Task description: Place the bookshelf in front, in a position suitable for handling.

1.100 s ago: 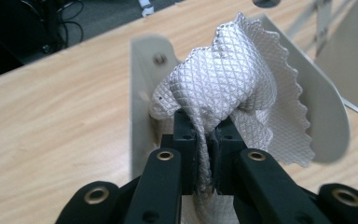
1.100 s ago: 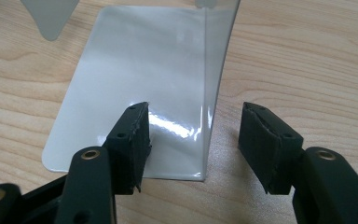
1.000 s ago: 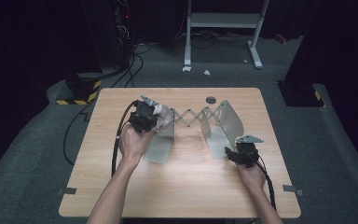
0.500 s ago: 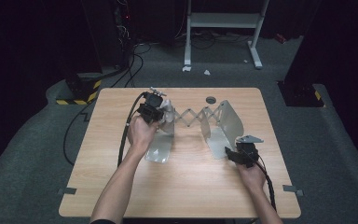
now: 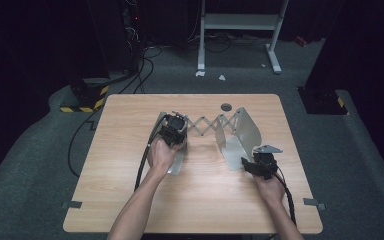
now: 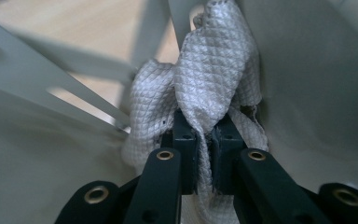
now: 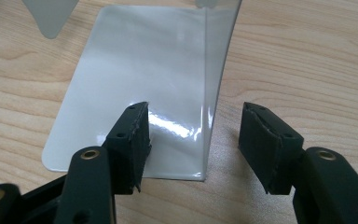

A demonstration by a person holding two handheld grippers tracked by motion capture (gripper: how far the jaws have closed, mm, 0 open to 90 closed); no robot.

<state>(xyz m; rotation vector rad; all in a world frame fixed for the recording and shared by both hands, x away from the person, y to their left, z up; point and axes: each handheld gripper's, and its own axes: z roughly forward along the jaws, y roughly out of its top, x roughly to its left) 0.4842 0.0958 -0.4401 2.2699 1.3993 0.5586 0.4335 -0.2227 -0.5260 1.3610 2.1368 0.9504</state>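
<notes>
So the left gripper has its fingers clamped on a white quilted cloth, pressed into the left end plate of an expandable metal bookend rack that sits mid-table. From the left gripper view the cloth is bunched into the corner where the plate meets the scissor bars, so it looks like a wipe-down of the rack.

The right gripper sits at the foot of the right end plate, fingers apart, with the plate's upright edge between them but nothing pinched, as far as the right gripper view shows.

What could go wrong: the rack is a light accordion thing, and with the right fingers not gripping, a hard push from the cloth side could slide it or fold it shut. The cloth could also snag in the scissor bars and drag out of the grip.

Count: one rack with two end plates, one cloth, two grippers, one small dark disc on the table behind the rack.
</notes>
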